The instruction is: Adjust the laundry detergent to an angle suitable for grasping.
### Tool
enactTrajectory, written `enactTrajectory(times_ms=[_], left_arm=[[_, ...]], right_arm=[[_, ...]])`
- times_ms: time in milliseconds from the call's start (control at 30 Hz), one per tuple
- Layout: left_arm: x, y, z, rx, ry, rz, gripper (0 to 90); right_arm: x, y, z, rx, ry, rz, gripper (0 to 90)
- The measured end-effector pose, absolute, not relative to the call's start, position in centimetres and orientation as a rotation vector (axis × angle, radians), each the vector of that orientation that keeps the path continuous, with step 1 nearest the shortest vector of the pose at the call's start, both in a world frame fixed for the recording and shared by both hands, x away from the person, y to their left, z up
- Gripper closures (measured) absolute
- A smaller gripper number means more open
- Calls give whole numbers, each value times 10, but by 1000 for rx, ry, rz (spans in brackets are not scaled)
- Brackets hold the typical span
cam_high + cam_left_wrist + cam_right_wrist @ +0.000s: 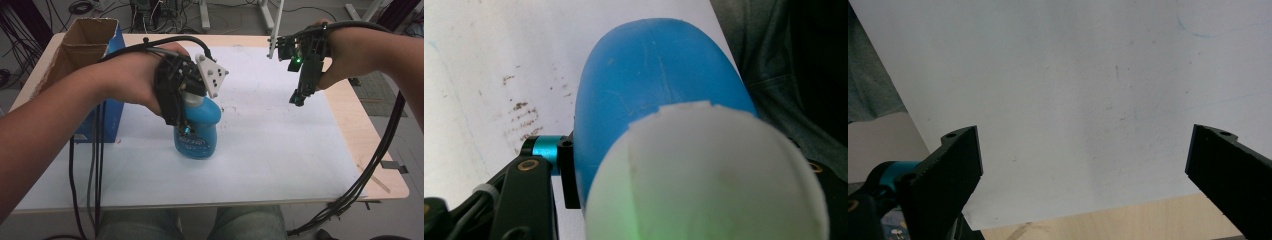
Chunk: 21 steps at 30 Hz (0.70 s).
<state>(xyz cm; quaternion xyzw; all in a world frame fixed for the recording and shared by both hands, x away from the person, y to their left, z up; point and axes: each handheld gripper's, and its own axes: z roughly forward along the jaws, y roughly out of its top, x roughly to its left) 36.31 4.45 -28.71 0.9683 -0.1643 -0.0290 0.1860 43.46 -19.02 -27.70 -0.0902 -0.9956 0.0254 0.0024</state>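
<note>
Left fingers (566, 175) clamp blue bottle (197, 127), apparently; right fingers (960, 170) wide apart.

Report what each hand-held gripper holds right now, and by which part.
The left hand-held gripper clamps the blue bottle at its upper body, just below the white cap. The right hand-held gripper holds nothing; its jaws stand wide apart.

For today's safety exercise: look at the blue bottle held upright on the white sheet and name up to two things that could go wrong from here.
1. The left gripper holds the blue bottle high, near its white cap; the heavy base could swing or slip if it is lifted quickly.
2. The right gripper hangs open above the white sheet, apart from the bottle, so nothing steadies the bottle if it tips.
</note>
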Motion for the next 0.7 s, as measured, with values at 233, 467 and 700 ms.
enactTrajectory(times_ms=[233, 467, 700], left_arm=[[366, 50, -293, 2722, -516, -96, 390], [367, 52, -297, 2720, -534, -95, 390], [370, 50, -298, 2704, -523, -74, 390]], right_arm=[[435, -190, -278, -288, -3122, 77, 8], [436, -190, -279, -290, -3118, 80, 8], [435, -190, -281, -301, -3114, 75, 9]])
